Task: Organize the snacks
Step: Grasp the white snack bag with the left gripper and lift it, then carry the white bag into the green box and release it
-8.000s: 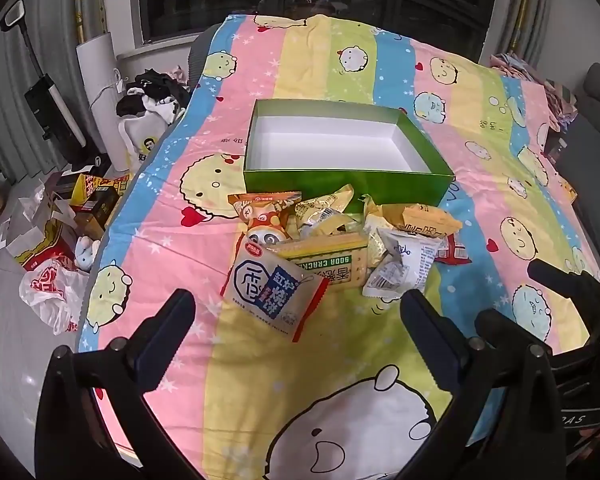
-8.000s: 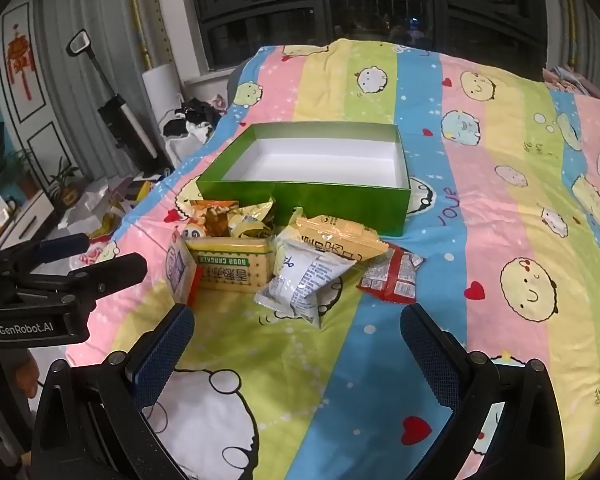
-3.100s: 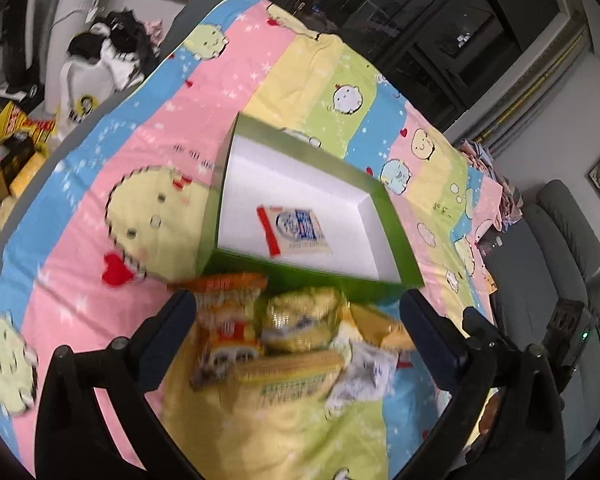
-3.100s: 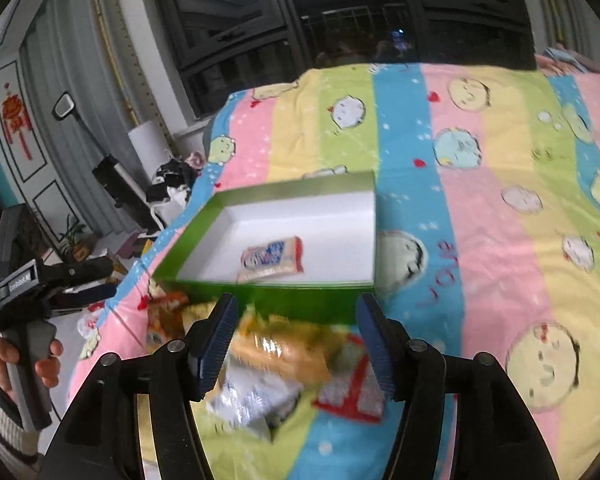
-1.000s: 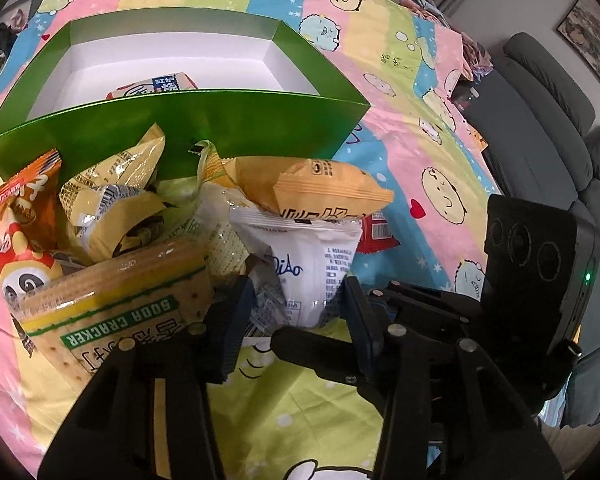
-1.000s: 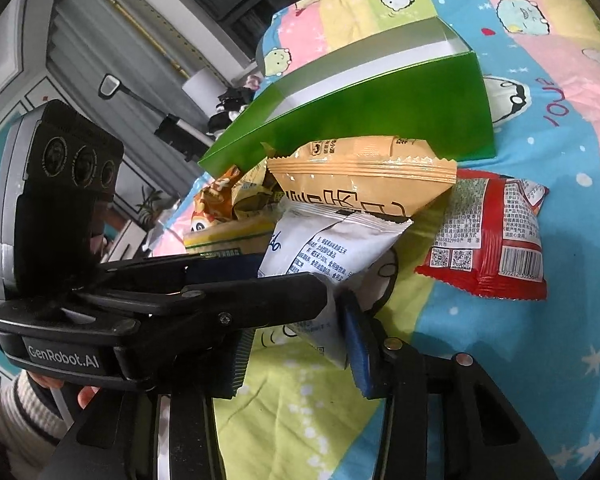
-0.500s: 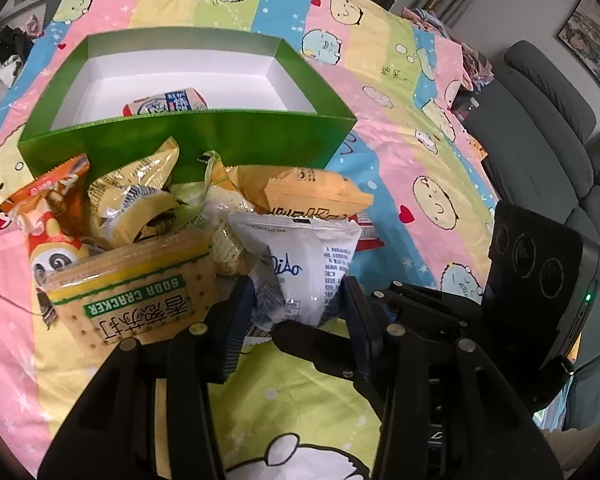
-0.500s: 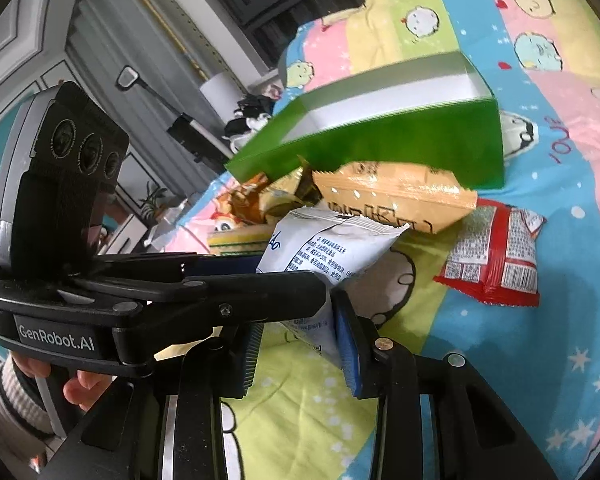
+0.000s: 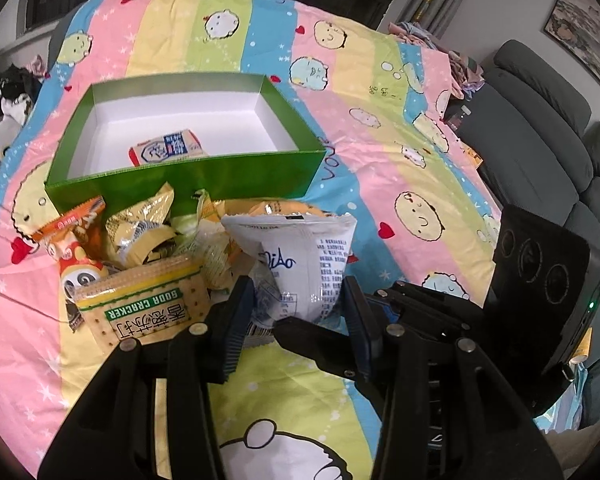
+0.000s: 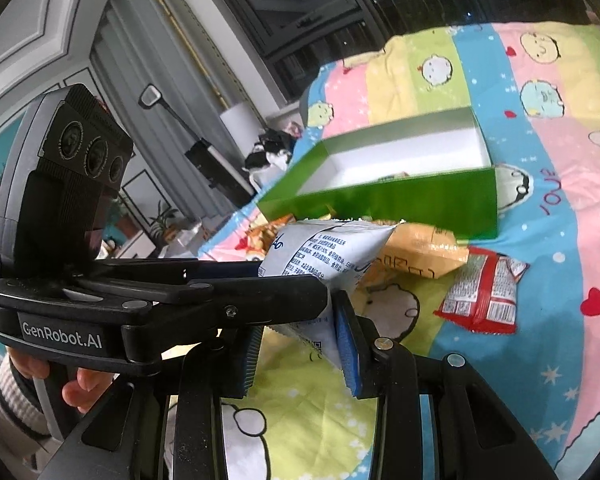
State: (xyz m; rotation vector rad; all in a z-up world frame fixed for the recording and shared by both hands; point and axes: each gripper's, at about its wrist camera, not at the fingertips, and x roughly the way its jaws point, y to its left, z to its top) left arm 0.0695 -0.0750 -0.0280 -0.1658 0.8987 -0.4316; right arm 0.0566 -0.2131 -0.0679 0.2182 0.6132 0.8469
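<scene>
A bed [image 9: 380, 128] with a pastel striped cartoon cover filled the room. Dark night windows [image 10: 380, 12] stood behind its head. A grey sofa [image 9: 540, 128] sat just beside its right edge, under a framed picture [image 9: 588, 32]. Grey panelled walls [image 10: 60, 20] rose to its left.

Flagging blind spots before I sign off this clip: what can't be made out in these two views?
- Packet in the green box, right wrist view: near wall hides it.
- White packet, left wrist view: lower end hidden behind the right gripper.
- Orange packet, right wrist view: left part covered by the white packet.
- Red packet: print too small.
</scene>
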